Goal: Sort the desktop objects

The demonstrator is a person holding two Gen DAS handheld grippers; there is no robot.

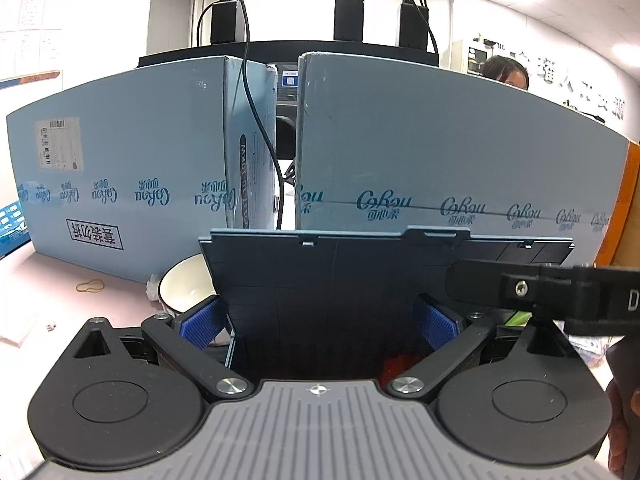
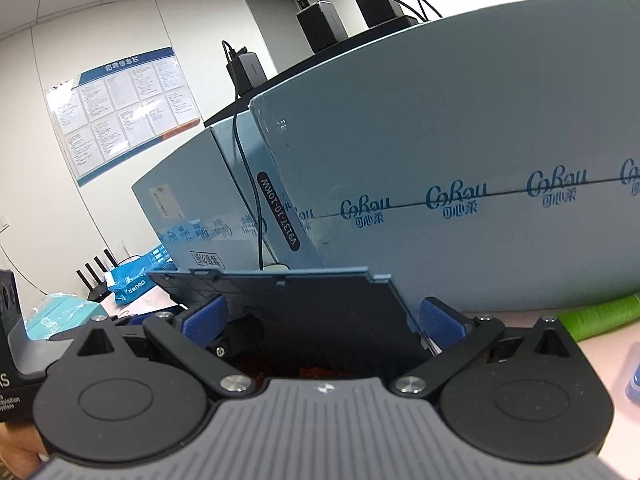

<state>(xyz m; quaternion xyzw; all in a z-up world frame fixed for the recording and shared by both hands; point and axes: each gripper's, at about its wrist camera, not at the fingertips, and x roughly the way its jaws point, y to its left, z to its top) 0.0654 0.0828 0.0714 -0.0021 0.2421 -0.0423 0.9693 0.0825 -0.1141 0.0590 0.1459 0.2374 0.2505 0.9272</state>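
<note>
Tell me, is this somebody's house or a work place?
Most likely an office: a notice board of printed sheets hangs on the wall, big blue cartons stand on a desk, and power adapters sit plugged in above.

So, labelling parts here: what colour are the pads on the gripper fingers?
Blue pads, on black fingers; clearest in the right wrist view.

Readable markings: "Cobau" with "可心柔" repeated in dark blue along the right pale-blue carton (image 2: 460,184); "V9137-10-10KW" on a dark oval label on the left carton's end (image 2: 279,216); "deli", inverted, on a blue bag (image 2: 134,280); "招聘信息栏" heading the wall notice board (image 2: 124,108).
</note>
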